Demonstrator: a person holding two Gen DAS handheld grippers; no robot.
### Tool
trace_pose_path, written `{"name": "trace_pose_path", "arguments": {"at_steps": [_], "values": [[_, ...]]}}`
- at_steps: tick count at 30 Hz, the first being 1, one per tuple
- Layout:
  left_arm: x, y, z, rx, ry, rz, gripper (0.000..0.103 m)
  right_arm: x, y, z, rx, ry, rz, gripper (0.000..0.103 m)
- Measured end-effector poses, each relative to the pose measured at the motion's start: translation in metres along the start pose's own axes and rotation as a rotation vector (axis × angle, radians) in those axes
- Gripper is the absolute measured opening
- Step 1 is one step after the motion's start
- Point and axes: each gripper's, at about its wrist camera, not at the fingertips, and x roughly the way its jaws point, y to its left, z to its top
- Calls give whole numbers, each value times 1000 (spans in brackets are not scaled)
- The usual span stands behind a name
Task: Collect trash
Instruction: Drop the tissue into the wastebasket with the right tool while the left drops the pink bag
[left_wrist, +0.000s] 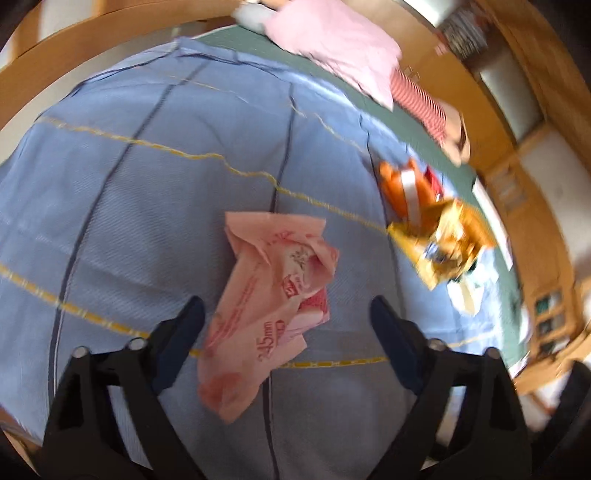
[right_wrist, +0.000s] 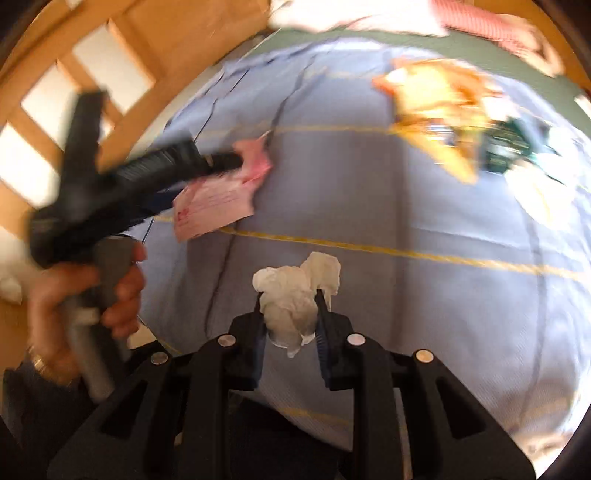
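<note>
I'm pinching the soft, crushable tissue wad (right_wrist: 295, 299) in the right gripper (right_wrist: 290, 295); the left gripper (left_wrist: 286, 306) is spread around the light, crinkly pink wrapper (left_wrist: 269, 291) at center frame, for pinching mid-fold.

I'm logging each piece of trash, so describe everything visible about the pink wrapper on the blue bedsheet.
The pink wrapper is a crumpled, thin packet that looks like plastic film, printed with red text including "245mm" and a small flower motif. It lies flattened and creased on the blue bedsheet, torn open at its upper end. The left tool has its two fingers either side of the wrapper's lower half, jaws wide and not pressing it. An orange snack packet lies apart, to its right.
</note>
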Motion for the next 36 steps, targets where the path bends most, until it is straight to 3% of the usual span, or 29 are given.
{"name": "trace_pose_path", "arguments": {"at_steps": [2,4,5,9,13,20,25,36], "values": [[13,-5,-6,40,29,36,48,-23,-8,-15,41,-58,-29,24],[18,-8,-13,49,45,18,35,-44,-14,-32,89,-119,-37,24],[16,-10,-16,51,29,17,33,-48,-13,-35,99,-140,-40,24],[-9,-22,-33,96,-46,30,31,-67,-9,-45,76,-216,-124,24],[-64,-46,-59,180,-162,105,31,-88,-8,-51,36,-282,-207,24],[-164,-81,-120,224,-333,187,31,-121,0,-72,-31,-362,-307,24],[-200,-106,-147,283,-371,207,31,-149,5,-88,-65,-427,-368,24],[-220,-168,-191,398,-339,75,32,-210,-41,-138,12,-480,-438,24]]}}
